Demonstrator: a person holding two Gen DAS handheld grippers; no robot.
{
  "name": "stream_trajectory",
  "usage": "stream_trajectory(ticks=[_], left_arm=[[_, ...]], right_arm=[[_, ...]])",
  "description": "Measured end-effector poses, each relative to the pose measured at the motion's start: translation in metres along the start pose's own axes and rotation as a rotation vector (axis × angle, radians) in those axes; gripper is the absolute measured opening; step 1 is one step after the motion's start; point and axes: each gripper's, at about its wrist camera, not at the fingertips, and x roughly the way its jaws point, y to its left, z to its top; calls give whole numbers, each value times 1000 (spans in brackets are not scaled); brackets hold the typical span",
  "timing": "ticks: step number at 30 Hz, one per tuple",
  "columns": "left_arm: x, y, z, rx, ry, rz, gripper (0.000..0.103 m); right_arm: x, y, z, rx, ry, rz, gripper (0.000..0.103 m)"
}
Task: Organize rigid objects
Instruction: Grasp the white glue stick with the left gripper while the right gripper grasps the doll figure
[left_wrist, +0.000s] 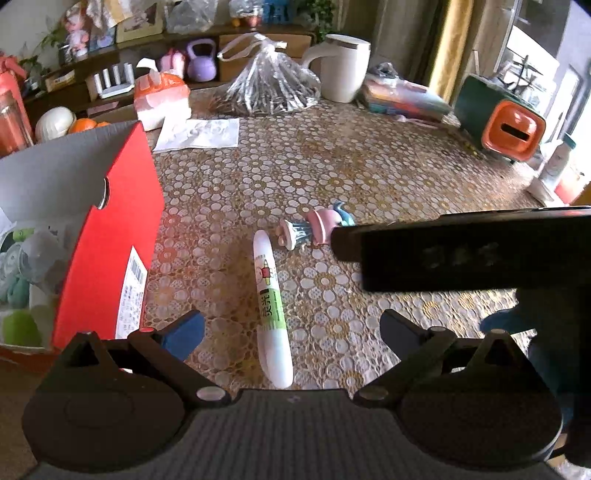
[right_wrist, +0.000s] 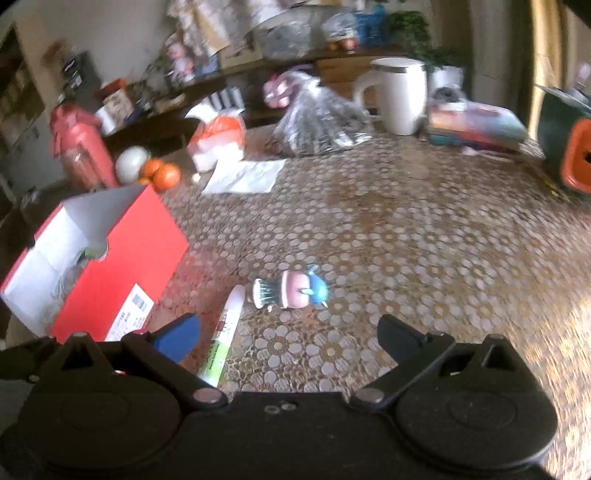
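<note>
A white and green tube (left_wrist: 272, 308) lies on the patterned tablecloth, between the open fingers of my left gripper (left_wrist: 291, 334), which hovers just above it and holds nothing. A small pink and blue figurine (left_wrist: 314, 227) lies just beyond the tube. An open red box (left_wrist: 110, 236) with soft toys inside stands to the left. In the right wrist view, my right gripper (right_wrist: 288, 339) is open and empty, a little behind the figurine (right_wrist: 291, 290), with the tube (right_wrist: 223, 336) at its left finger and the red box (right_wrist: 122, 258) further left. The right gripper's body (left_wrist: 461, 251) crosses the left view.
At the back stand a white mug (left_wrist: 341, 66), a clear bag of dark sticks (left_wrist: 269, 86), an orange and white bag (left_wrist: 160, 98), a paper sheet (left_wrist: 199, 134), stacked books (left_wrist: 402, 98) and a green and orange container (left_wrist: 502, 118). Oranges (right_wrist: 162, 173) lie behind the box.
</note>
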Motion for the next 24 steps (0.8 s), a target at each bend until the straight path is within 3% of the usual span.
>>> stream_trajectory(ticks=[17,20,24], left_arm=[[58,-1,1,-66,71,94,100],[61,1,1,-65,76,93,90],[62,2,1,-62,64,86,89]], right_arm=[[68,-3,20,-22,86,0,96],[74,-2,19,-27,92,-8,94],[78,0,19,-24,100,-13,92]])
